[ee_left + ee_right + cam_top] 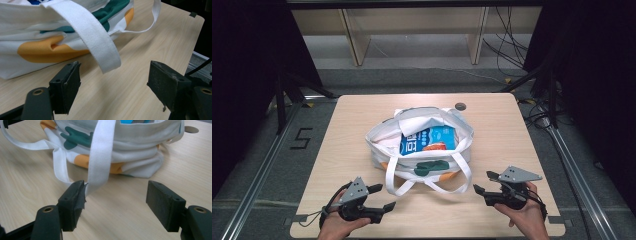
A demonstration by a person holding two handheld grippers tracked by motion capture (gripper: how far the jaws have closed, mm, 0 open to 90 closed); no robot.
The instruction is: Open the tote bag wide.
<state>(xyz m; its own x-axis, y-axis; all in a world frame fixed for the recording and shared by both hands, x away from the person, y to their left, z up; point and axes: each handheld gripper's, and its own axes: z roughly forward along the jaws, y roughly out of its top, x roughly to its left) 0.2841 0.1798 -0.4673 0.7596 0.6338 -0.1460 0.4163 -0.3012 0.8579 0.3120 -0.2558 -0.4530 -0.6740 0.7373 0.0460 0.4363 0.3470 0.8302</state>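
Observation:
A white tote bag [422, 165] with green and orange patches stands open at the table's middle, holding a blue packet [428, 139]. Its white handle straps [398, 176] hang over the near side onto the wood. My left gripper [380, 197] is open at the near left, just short of the bag; in the left gripper view one strap [100, 47] hangs above the gap between the jaws. My right gripper [485, 182] is open at the near right, and in the right gripper view a strap [100, 160] drops down to its left jaw's tip.
The light wooden table [512, 130] has a small round grey hole [460, 106] at its far edge. Wooden shelving legs [354, 40] and cables [507, 45] are on the floor beyond. Bare wood lies on both sides of the bag.

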